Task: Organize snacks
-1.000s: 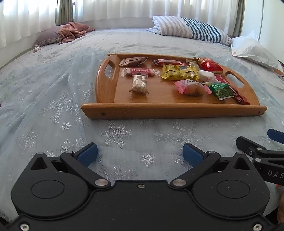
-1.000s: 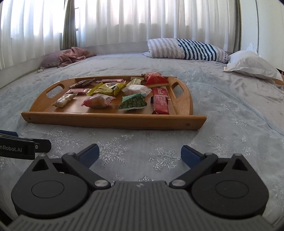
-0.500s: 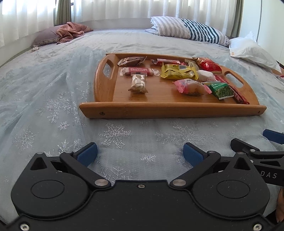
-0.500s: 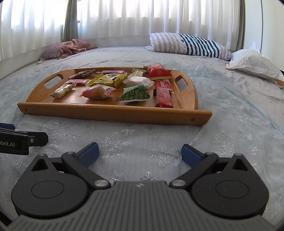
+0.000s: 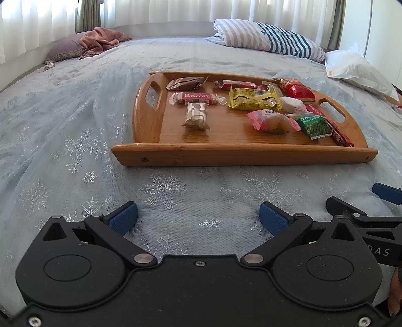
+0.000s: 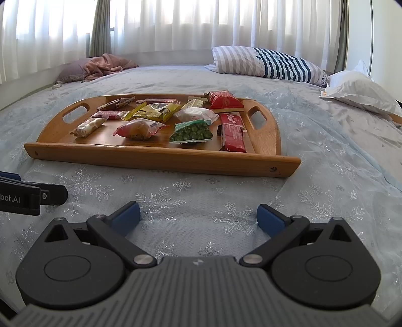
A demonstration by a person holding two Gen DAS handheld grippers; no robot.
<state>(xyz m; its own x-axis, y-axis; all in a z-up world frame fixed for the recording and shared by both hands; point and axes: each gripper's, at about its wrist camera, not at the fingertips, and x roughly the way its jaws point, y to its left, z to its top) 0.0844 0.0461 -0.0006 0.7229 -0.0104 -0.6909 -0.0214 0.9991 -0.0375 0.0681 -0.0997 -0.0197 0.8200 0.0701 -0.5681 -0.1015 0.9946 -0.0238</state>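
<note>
Snacks [image 5: 253,100] lie loosely on a wooden tray [image 5: 243,156], left gripper [image 5: 198,216] and right gripper [image 6: 198,216] both wide and empty before it, sorting stage unclear.

Bright daylight glows through sheer white curtains [image 6: 176,22] at the back, overexposed in patches. Soft shadows lie under the wooden tray [image 5: 241,156]. Both views are sharp, with fisheye bending and dark corners.

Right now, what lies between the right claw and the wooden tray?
Only bare snowflake-patterned bedspread separates the open right claw from the wooden tray; the right wrist view shows it.
</note>
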